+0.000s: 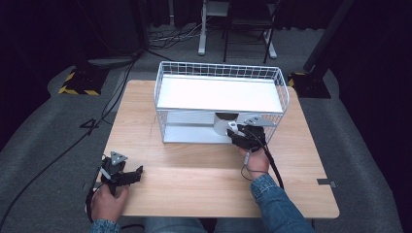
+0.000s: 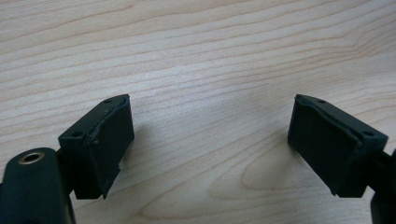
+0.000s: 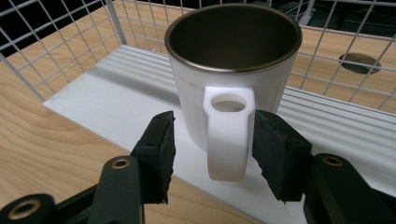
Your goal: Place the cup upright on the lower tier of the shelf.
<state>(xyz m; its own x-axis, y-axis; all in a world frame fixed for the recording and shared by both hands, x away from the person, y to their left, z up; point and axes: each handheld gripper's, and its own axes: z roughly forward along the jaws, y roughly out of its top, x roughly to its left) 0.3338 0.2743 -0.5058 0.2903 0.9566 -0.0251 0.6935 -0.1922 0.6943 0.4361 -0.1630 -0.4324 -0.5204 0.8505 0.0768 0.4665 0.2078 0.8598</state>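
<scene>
A white mug (image 1: 224,124) with a dark metal inside stands upright on the lower shelf (image 1: 187,131) of a white wire rack (image 1: 221,94), near its open front edge. In the right gripper view the mug (image 3: 233,56) faces me with its handle (image 3: 229,135) forward. My right gripper (image 3: 215,126) is open with one jaw on each side of the handle; the right jaw is at the handle's edge and a gap remains at the left jaw. My left gripper (image 1: 131,174) rests open at the table's front left corner, nothing between its fingers (image 2: 210,126).
The rack stands at the back middle of the wooden table (image 1: 194,184), its top shelf bare. Wire mesh (image 3: 56,42) closes the rack's sides and back. A cable hole (image 3: 359,60) shows in the table behind the rack. Cables (image 1: 58,155) run across the floor at left.
</scene>
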